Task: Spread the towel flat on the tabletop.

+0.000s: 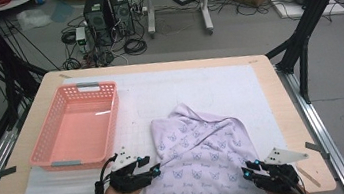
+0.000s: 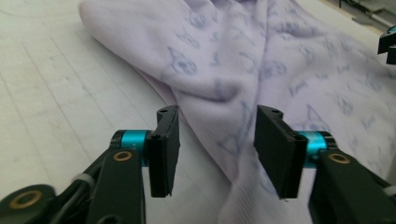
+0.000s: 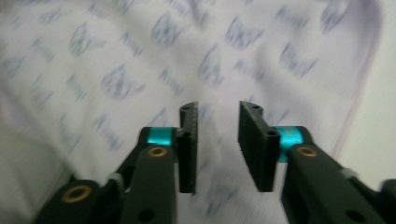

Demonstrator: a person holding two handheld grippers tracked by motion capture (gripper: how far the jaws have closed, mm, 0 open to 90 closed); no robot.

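The lilac printed cloth [image 1: 201, 161] is spread over the near right part of the bench [image 1: 293, 116], with its near edge hanging past the bench's near lip and a rumpled fold raised at its far end. At the near left edge of the cloth the left gripper [image 1: 155, 170] is held with its jaws parted to a middling width; in the left gripper view [image 2: 212, 149] a ridge of the fabric's edge is seen between the jaws, but the pads are not pressed on it. At the near right the right gripper [image 1: 248, 168] is poised over the cloth, its jaws set narrower yet parted, and in the right gripper view [image 3: 217, 149] nothing is pinched between them, the picture being blurred.

From here, a grasp could be missed on either side: should the jaws be closed above the ridge rather than around it, only air or a single thin layer would be caught, and the cloth could slip out when lifted. If one side is gripped and the other is not, the fabric would be dragged askew and bunched. As the near edge overhangs the bench, a careless pull toward the near side could send the whole cloth sliding to the floor.

Farther off, the white mat [image 1: 194, 86] could be rucked by a dragged cloth, and at the far left the pink basket [image 1: 77, 125] could be knocked by a wide swing.
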